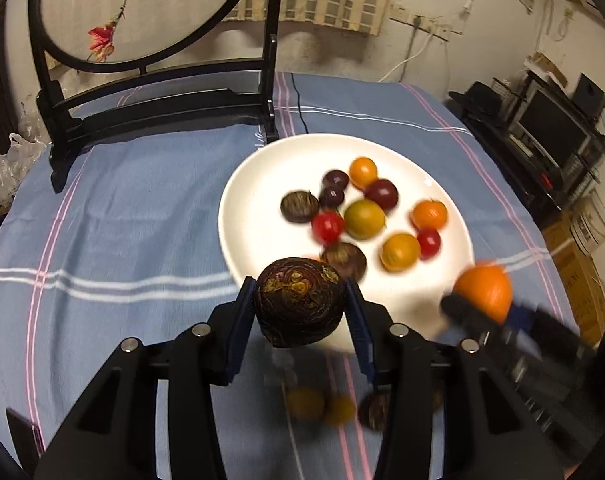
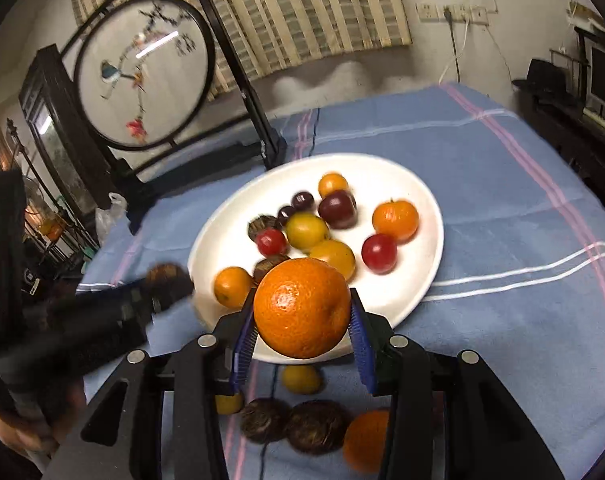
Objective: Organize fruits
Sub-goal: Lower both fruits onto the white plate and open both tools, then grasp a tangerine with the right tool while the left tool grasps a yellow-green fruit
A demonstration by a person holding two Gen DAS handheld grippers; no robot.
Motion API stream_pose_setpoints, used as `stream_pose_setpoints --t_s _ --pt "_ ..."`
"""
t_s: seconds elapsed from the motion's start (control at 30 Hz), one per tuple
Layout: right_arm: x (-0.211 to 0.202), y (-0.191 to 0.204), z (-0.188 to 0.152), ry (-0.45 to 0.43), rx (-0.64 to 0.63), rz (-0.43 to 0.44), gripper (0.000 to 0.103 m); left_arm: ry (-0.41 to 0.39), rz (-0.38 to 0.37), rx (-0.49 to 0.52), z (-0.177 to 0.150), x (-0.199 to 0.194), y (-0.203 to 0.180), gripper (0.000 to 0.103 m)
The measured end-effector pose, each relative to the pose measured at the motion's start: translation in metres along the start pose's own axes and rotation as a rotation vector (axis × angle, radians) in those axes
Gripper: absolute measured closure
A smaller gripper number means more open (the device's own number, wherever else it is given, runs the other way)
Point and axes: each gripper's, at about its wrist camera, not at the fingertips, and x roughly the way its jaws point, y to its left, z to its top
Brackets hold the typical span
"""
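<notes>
My left gripper [image 1: 300,314] is shut on a dark brown wrinkled fruit [image 1: 298,304], held above the near rim of the white plate [image 1: 254,200]. My right gripper [image 2: 302,322] is shut on a large orange [image 2: 302,308], held above the plate's [image 2: 418,200] near edge. The plate holds several small fruits: red, yellow, orange, purple and brown ones. In the left wrist view the right gripper [image 1: 478,300] and its orange [image 1: 484,290] show blurred at the right. In the right wrist view the left gripper [image 2: 162,284] shows blurred at the left.
Loose fruits lie on the blue striped cloth [image 2: 502,240] near me: a yellow one [image 2: 300,378], two brown ones [image 2: 314,426] and an orange one [image 2: 366,440]. A round embroidered screen on a black stand [image 1: 142,92] stands behind the plate. A shelf with electronics [image 1: 550,128] is at the right.
</notes>
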Motion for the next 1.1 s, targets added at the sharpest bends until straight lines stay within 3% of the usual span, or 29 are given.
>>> stream_pose_setpoints --t_s 0.07,0.13,0.17,0.2,0.27,0.5,0.67,1.1 --pt "0.018 -0.008 0.0 0.062 0.024 -0.012 0.06 0.011 0.016 -0.012 0.009 0.016 0.001 0.06" --pt "0.022 -0.009 0.001 0.072 0.028 -0.013 0.055 0.03 0.017 -0.032 0.017 0.032 0.002 0.06" --pt "0.024 -0.011 0.001 0.071 0.031 -0.014 0.051 0.035 0.012 -0.045 0.019 0.038 0.003 0.056" --pt "0.025 -0.011 0.002 0.065 0.03 -0.012 0.043 0.039 0.011 -0.063 0.021 0.045 0.004 0.044" --pt "0.02 -0.014 0.002 0.04 0.029 -0.021 0.041 0.036 0.011 -0.082 0.021 0.049 0.004 0.036" --pt "0.006 -0.025 0.001 0.012 0.076 -0.012 0.041 0.011 0.038 -0.049 -0.001 0.034 0.004 0.024" --pt "-0.002 -0.022 -0.002 0.001 0.069 -0.018 0.037 0.013 0.02 -0.072 -0.025 0.015 0.014 0.021" --pt "-0.031 -0.026 -0.013 -0.042 0.06 -0.034 0.035 0.016 0.043 0.009 -0.076 -0.005 0.021 0.02"
